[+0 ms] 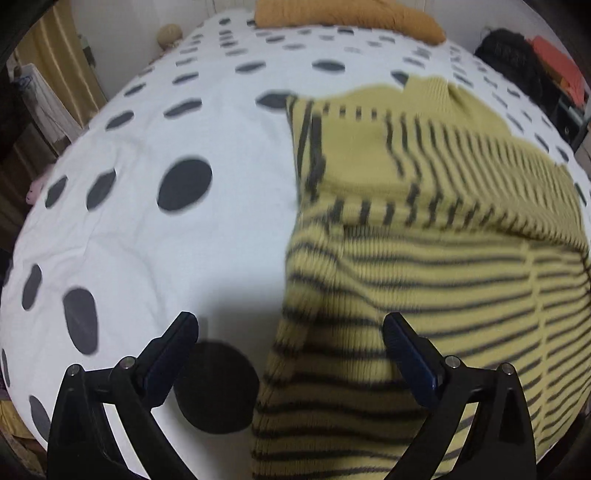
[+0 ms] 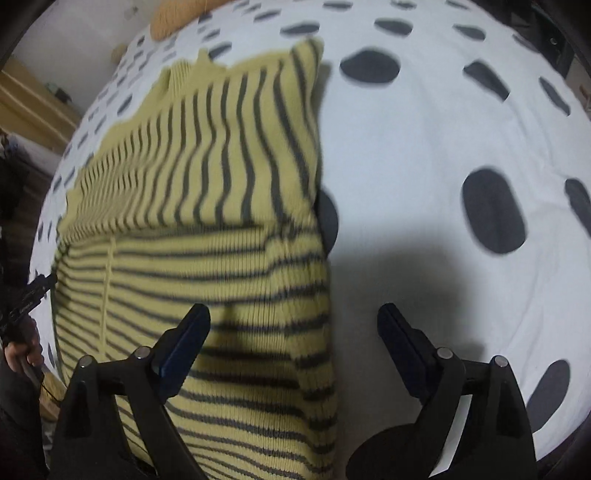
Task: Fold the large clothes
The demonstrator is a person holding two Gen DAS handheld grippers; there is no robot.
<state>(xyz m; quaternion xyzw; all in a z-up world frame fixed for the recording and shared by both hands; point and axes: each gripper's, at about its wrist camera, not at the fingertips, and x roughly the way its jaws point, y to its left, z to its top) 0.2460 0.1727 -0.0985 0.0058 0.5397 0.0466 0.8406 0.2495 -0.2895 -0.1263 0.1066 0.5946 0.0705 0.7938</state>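
Looking along my left gripper (image 1: 290, 332), I have its jaws spread wide and grasping nothing: the left finger hangs over the spotted bedcover (image 1: 147, 236), the right finger over the striped sweater (image 1: 424, 280), so the sweater's left folded edge runs up between them. That straddle makes sense to me, since it puts the edge right where a pinch could take it. Ahead of this gripper the sweater already lies as a narrow panel, with a sleeve laid across the body, its stripes running crosswise to those below, and the ribbed collar (image 1: 430, 94) at the far end. Beyond that, well ahead, an orange pillow (image 1: 347, 16) sits at the head of the bed. Moving over to my right gripper (image 2: 293, 319), it too is released and empty, mirrored over the opposite edge: left finger above the knit, right finger above bare cover. At the far left of that view I can glimpse the other tool and a hand (image 2: 22, 350). With both sides folded in, I judge the lengthwise fold comes next, hem carried toward the collar. Motion blur softens everything, so I cannot tell whether either fingertip touches the fabric.
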